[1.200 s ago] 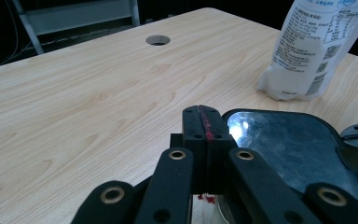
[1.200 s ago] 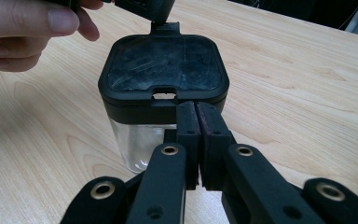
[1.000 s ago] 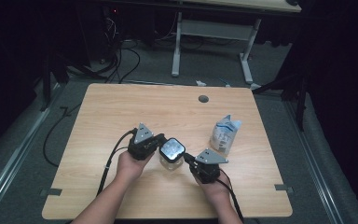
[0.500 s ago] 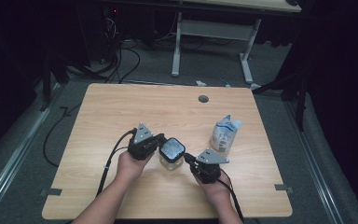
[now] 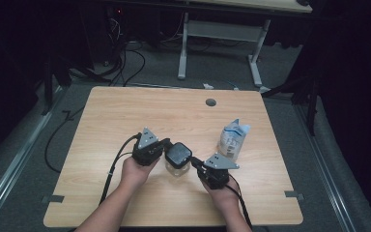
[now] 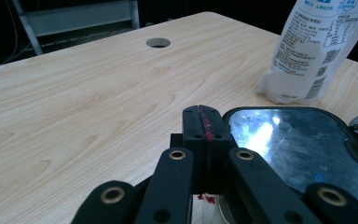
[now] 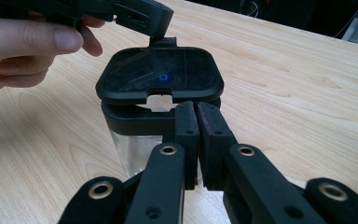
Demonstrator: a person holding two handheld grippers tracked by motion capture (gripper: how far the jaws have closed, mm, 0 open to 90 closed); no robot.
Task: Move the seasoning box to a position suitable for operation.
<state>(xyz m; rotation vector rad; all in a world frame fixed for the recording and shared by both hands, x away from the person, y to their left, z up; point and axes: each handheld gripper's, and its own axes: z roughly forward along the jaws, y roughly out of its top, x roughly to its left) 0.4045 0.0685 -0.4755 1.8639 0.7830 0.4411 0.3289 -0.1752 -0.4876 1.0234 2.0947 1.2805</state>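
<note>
One white pouch [image 5: 233, 137] beside lidded jar [image 5: 177, 158].

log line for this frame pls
left gripper: shut, at jar lid tab | right gripper: shut, against jar rim | lid lifted | pouch: upright, apart

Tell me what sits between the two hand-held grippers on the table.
In the high view, a clear container with a black lid sits between the left hand-held gripper and the right hand-held gripper, each shut jaw pair meeting its rim.
</note>
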